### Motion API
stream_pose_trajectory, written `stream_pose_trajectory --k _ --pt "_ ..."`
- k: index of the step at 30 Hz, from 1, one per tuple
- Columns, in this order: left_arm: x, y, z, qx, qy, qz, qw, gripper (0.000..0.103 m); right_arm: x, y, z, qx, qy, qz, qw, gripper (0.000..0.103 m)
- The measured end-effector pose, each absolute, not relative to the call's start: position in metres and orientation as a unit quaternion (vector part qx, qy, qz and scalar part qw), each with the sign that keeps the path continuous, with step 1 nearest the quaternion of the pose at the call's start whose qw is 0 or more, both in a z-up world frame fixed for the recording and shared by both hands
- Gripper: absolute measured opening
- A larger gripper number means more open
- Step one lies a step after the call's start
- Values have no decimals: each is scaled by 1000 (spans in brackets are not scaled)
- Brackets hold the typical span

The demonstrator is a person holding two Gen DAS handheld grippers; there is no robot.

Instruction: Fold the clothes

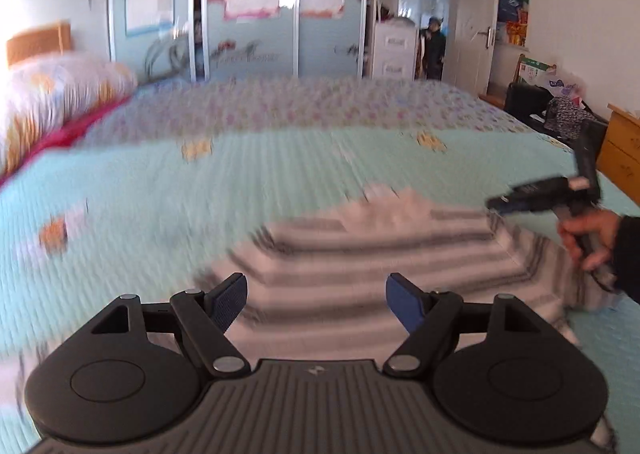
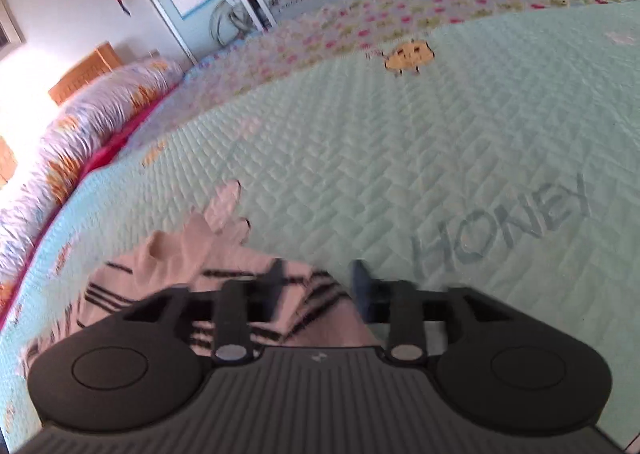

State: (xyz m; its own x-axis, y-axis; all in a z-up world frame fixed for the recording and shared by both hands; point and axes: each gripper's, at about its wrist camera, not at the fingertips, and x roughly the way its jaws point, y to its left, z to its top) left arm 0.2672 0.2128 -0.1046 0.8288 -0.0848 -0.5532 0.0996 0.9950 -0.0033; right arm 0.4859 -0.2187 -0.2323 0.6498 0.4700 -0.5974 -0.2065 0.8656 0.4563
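Note:
A white garment with dark stripes (image 1: 380, 254) lies folded in layers on the mint quilted bedspread (image 1: 240, 182). My left gripper (image 1: 316, 302) hovers just in front of it, its blue-padded fingers wide apart with nothing between them. In the left wrist view the right gripper (image 1: 498, 206) is held by a hand (image 1: 588, 238) over the garment's right end. In the right wrist view the right gripper (image 2: 319, 284) stands partly open above the striped garment (image 2: 224, 266), its fingers blurred. Nothing looks pinched.
The bedspread (image 2: 400, 158) stretches far ahead, with "HONEY" stitched at the right. A floral duvet roll (image 1: 52, 94) lies along the left edge. Behind are sliding wardrobe doors (image 1: 248, 14), a wooden nightstand (image 1: 620, 150) at right, and a person in the doorway (image 1: 434, 46).

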Motion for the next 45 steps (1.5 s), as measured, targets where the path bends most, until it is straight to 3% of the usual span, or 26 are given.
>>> stream_pose_trajectory --k 1,7,14,17,18,19,20,22,24,25,26,27,38,40,43,45 --pt "289 223 -112 0 304 -61 951 82 489 -220 -232 182 371 185 892 69" --pt "411 278 -156 -75 390 -125 909 82 493 -225 -245 205 384 197 879 70" --pt "464 289 -210 -84 446 -140 880 82 484 -232 -259 243 381 214 866 71" --pt "464 274 -219 -42 439 -164 882 90 483 -226 -260 229 379 227 867 73" --pt "462 270 -219 -35 429 -179 884 85 482 -224 -261 223 379 232 868 73" --pt "461 269 -220 -37 422 -196 884 71 482 -222 -260 218 380 233 868 73" --pt "460 268 -219 -40 416 -212 883 66 482 -220 -260 213 382 235 868 73" --pt "458 270 -221 -49 407 -212 887 41 482 -214 -259 206 386 243 866 65" --pt "458 278 -227 -76 402 -196 891 28 481 -207 -261 192 393 246 865 33" --pt "457 282 -227 -92 396 -189 894 21 481 -204 -263 181 398 243 866 25" --pt "457 282 -226 -96 388 -178 899 19 481 -201 -264 176 399 240 868 17" --pt "456 280 -225 -95 379 -166 905 17 481 -201 -265 177 396 236 870 15" --pt "514 274 -178 20 304 -35 952 13 534 -206 -217 118 326 179 921 10" --pt "527 278 -185 48 309 13 950 12 548 -202 -223 106 321 168 926 10" --pt "531 294 -218 20 371 24 928 13 557 -195 -262 120 387 155 901 13" --pt "513 300 -216 5 355 11 935 13 542 -198 -263 135 352 155 913 26"
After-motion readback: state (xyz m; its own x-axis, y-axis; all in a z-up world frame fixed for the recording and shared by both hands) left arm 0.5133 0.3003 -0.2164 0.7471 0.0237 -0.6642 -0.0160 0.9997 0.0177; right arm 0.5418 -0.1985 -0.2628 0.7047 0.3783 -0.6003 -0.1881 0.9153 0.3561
